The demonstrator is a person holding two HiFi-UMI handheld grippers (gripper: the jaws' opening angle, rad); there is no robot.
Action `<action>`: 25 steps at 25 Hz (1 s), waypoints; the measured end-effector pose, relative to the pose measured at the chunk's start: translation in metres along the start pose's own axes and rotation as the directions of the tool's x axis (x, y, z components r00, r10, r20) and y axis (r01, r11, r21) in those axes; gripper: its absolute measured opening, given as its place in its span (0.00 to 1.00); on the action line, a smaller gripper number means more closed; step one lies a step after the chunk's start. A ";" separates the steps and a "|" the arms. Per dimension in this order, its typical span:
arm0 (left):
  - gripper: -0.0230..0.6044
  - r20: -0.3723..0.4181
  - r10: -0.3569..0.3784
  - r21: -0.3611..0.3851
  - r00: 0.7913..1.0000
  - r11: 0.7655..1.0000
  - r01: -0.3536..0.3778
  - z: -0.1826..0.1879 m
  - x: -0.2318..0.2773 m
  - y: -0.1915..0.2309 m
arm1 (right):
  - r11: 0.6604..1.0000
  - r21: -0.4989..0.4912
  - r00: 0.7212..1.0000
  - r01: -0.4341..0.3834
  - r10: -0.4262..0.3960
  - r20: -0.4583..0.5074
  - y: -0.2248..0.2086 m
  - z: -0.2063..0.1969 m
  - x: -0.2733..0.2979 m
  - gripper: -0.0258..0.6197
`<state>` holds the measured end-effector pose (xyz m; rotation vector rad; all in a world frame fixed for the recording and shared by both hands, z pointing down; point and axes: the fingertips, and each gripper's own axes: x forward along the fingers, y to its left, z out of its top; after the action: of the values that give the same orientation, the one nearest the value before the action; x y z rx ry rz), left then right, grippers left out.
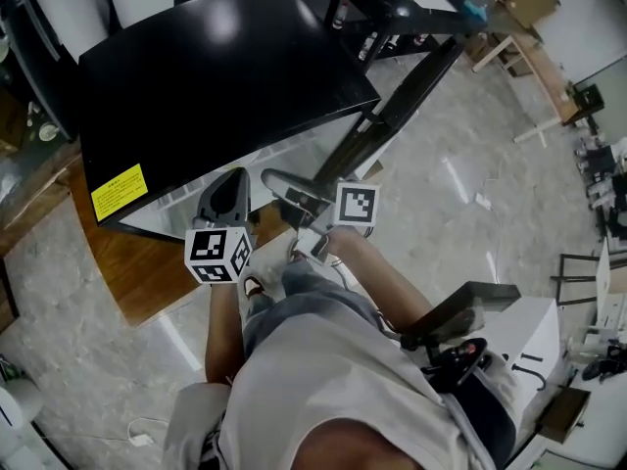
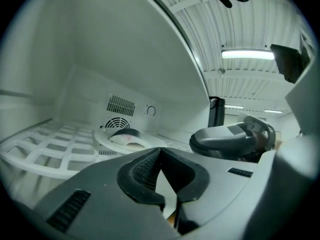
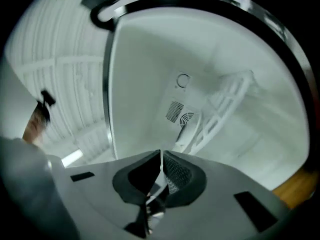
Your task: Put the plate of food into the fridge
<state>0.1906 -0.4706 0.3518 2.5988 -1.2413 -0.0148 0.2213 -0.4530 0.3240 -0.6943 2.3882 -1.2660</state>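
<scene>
The white plate (image 2: 106, 140) with food (image 2: 127, 136) rests on the white wire shelf (image 2: 50, 149) inside the fridge, close to the back wall. In the left gripper view, my left gripper (image 2: 160, 151) is short of the plate, shut with nothing between its fingers. The right gripper's body (image 2: 232, 139) is to its right. In the right gripper view, my right gripper (image 3: 161, 156) is tilted and points into the fridge at the shelf (image 3: 220, 114); its tips meet and hold nothing. From the head view both grippers, left (image 1: 228, 186) and right (image 1: 279, 182), are at the opening of the black fridge (image 1: 216, 76).
The fridge door (image 1: 411, 86) stands open to the right. A fan vent (image 2: 117, 124) and a dial (image 2: 150, 110) are on the back wall. The fridge stands on a wooden platform (image 1: 127, 262) over a marble floor (image 1: 460, 213). A yellow label (image 1: 119, 191) marks its top corner.
</scene>
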 end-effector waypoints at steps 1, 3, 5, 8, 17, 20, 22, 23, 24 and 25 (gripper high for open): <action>0.07 0.007 0.007 -0.012 1.000 1.000 -0.007 0.002 0.001 0.002 | 0.986 -0.148 0.996 0.082 -0.084 -0.012 -0.007 -0.001 0.003 0.09; 0.07 0.022 0.026 -0.036 0.999 0.999 -0.025 0.005 -0.001 0.005 | 0.866 -0.446 0.965 0.224 -0.261 -0.022 -0.022 -0.007 0.011 0.09; 0.07 0.026 0.047 -0.034 0.999 0.998 -0.046 0.008 -0.011 0.007 | 0.758 -0.597 0.939 0.264 -0.344 -0.021 -0.027 -0.012 0.024 0.09; 0.07 -0.005 0.075 -0.036 0.997 0.996 -0.076 -0.004 -0.038 0.012 | 0.709 -0.653 0.929 0.266 -0.369 -0.021 -0.026 -0.019 0.039 0.08; 0.07 -0.059 0.132 -0.140 0.989 0.980 -0.139 -0.046 -0.091 0.025 | 0.634 -0.702 0.929 0.323 -0.355 0.107 0.001 -0.024 0.039 0.07; 0.07 -0.033 0.121 -0.112 0.992 0.986 -0.124 -0.039 -0.099 0.020 | 0.620 -0.712 0.923 0.331 -0.370 0.107 0.008 -0.037 0.035 0.07; 0.07 -0.022 0.108 -0.095 0.994 0.989 -0.109 -0.038 -0.101 0.018 | 0.605 -0.722 0.918 0.335 -0.380 0.108 0.008 -0.047 0.032 0.07; 0.07 -0.022 0.100 -0.084 0.995 0.991 -0.102 -0.040 -0.102 0.018 | 0.595 -0.729 0.915 0.340 -0.387 0.111 0.008 -0.054 0.030 0.07; 0.07 -0.026 0.092 -0.074 0.995 0.993 -0.094 -0.044 -0.103 0.019 | 0.582 -0.736 0.911 0.346 -0.395 0.116 0.006 -0.061 0.028 0.07; 0.07 -0.034 0.085 -0.066 0.996 0.994 -0.087 -0.049 -0.105 0.018 | 0.571 -0.740 0.906 0.355 -0.405 0.121 0.004 -0.069 0.025 0.07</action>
<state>0.1157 -0.3896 0.3923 2.4771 -1.3168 0.0002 0.1644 -0.4189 0.3561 -1.4963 2.8992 -0.3111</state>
